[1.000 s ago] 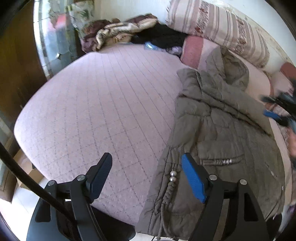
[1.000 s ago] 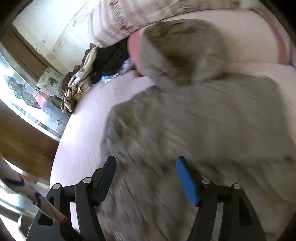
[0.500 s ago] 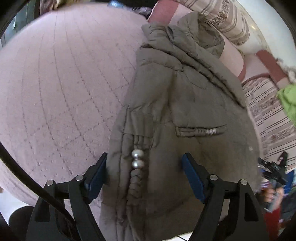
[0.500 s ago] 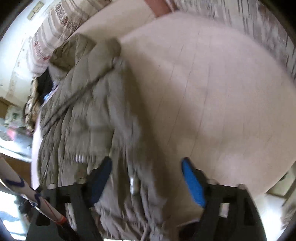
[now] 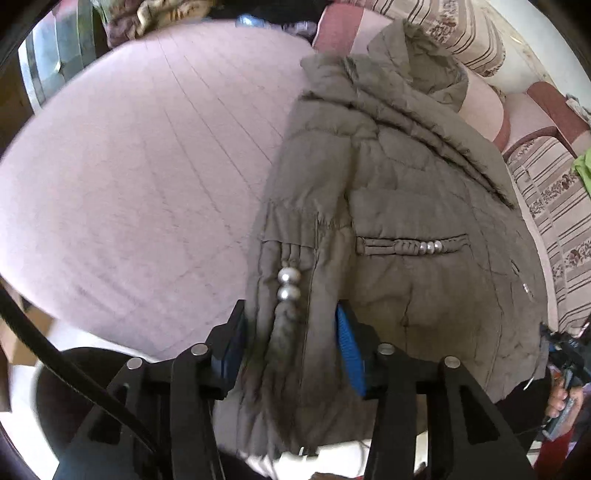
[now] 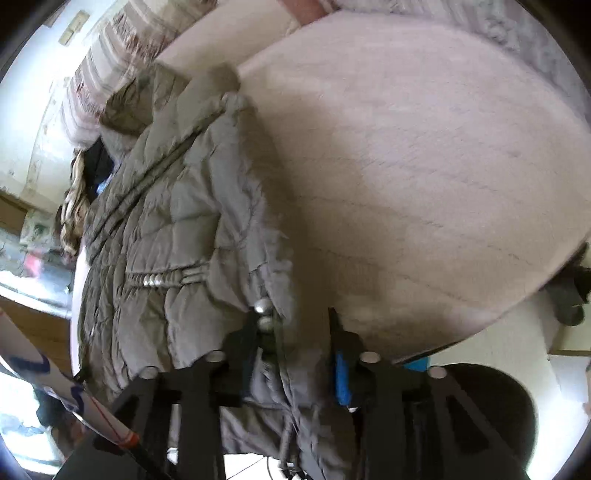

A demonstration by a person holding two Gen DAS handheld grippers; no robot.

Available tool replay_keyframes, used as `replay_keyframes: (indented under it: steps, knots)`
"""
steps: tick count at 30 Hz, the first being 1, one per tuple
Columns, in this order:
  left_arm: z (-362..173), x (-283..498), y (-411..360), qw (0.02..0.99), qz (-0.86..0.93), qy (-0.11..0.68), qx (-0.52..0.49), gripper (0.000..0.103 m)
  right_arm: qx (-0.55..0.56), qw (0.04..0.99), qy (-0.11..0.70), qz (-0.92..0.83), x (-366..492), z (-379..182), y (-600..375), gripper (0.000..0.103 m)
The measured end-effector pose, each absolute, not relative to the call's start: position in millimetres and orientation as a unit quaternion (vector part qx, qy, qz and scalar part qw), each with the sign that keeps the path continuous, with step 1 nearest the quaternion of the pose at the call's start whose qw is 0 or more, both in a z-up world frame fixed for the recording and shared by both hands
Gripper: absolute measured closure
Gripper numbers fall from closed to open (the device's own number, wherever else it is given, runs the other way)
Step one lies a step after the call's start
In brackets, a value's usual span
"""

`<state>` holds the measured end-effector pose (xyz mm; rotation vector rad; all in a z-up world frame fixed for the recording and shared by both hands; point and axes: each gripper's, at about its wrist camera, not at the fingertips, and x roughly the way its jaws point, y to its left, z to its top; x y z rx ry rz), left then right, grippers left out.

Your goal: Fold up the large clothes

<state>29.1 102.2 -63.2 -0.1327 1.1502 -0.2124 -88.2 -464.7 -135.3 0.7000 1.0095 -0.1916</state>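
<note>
An olive-grey padded jacket [image 5: 399, 206] lies on the pink quilted bed [image 5: 140, 155], hood toward the pillows, hem at the near edge. My left gripper [image 5: 290, 343] is shut on the hem's left corner, beside a drawcord with two silver beads [image 5: 288, 284]. In the right wrist view the jacket [image 6: 177, 221] lies to the left, and my right gripper [image 6: 295, 332] is closed around the hem's right corner by its silver beads [image 6: 264, 312]. The fabric bunches between both pairs of fingers.
Striped pillows [image 5: 454, 33] and pink pillows [image 5: 517, 110] lie along the headboard. A pile of clothes [image 5: 147, 18] sits at the bed's far corner. A striped blanket [image 5: 554, 206] covers the bed's right side. The bed [image 6: 424, 166] extends to the right.
Both grippers moved down to the jacket's hem and closed on its two corners. They were open and above the jacket before.
</note>
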Motion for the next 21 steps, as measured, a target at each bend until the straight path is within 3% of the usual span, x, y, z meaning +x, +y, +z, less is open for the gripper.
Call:
replay_keyframes:
  steps: [2, 7, 12, 21]
  knots:
    - [-36, 16, 109, 0.851, -0.095, 0.514, -0.046, 0.056, 0.319, 0.826, 0.453, -0.103, -102, -117, -469, 0.054]
    - [35, 10, 118, 0.884, -0.111, 0.450, -0.065, 0.034, 0.259, 0.870, 0.410, -0.087, -108, -43, -448, 0.041]
    - [61, 39, 98, 0.892, -0.115, 0.433, -0.067, 0.031, 0.239, 0.891, 0.385, -0.002, -60, 12, -407, 0.033]
    - [38, 125, 47, 0.896, -0.092, 0.432, -0.046, 0.031, 0.203, 0.884, 0.419, 0.045, 75, 27, -325, 0.029]
